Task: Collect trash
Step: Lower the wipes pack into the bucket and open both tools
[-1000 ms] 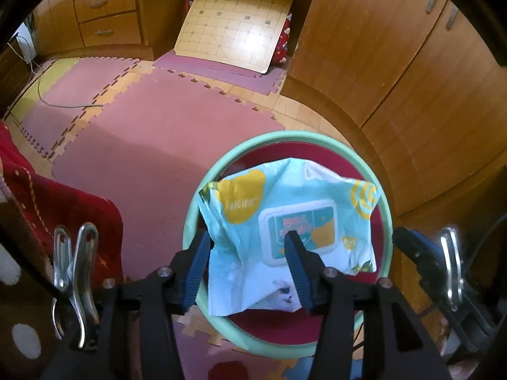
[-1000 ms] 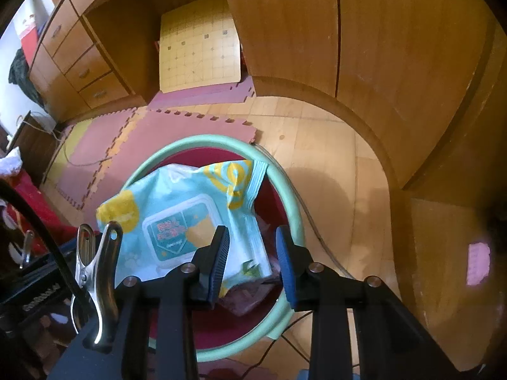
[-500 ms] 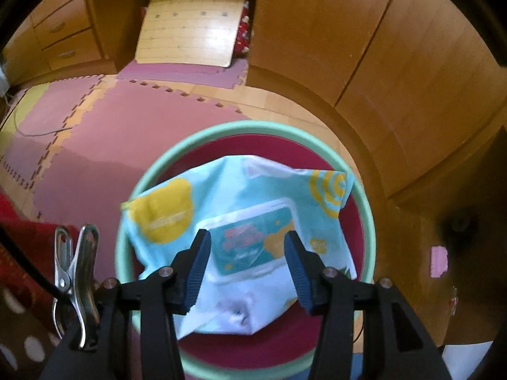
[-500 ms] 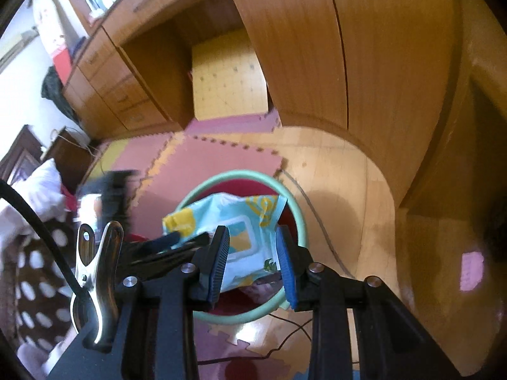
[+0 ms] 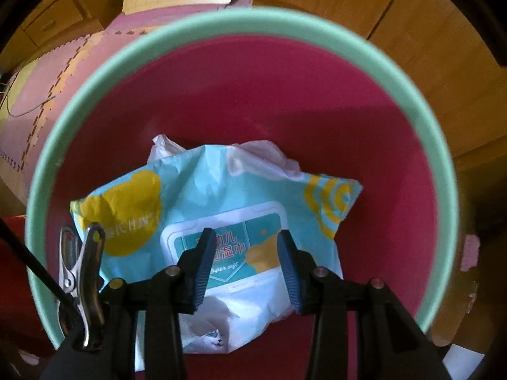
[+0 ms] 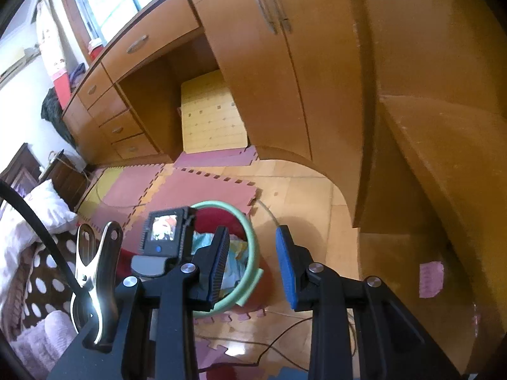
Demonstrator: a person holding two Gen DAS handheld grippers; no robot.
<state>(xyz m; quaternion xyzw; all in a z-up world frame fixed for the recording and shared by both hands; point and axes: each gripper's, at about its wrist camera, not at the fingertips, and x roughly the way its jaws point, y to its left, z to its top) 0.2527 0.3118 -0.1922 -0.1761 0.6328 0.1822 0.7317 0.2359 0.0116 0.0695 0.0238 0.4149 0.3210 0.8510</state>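
Both tools gape empty: left tool [image 5: 244, 262] closing, pointing down over bin's [image 5: 408, 101] wipes pack [image 5: 202, 190]; right tool [image 6: 252, 261] angled downward.

Wipes pack's [image 5: 202, 196] lower edge behind the fingers [image 5: 200, 267].

A crumpled wet-wipes packet [image 5: 218, 209], pale blue with yellow bear shapes and a white flip lid printed in teal, lies face up inside the bin [image 5: 240, 22] (a round tub, mint-green rim, deep red inner wall). It rests low against the bin's near wall, creased, its top edge puckered, with white tissue [image 5: 266, 155] showing just behind it toward the bin's centre.
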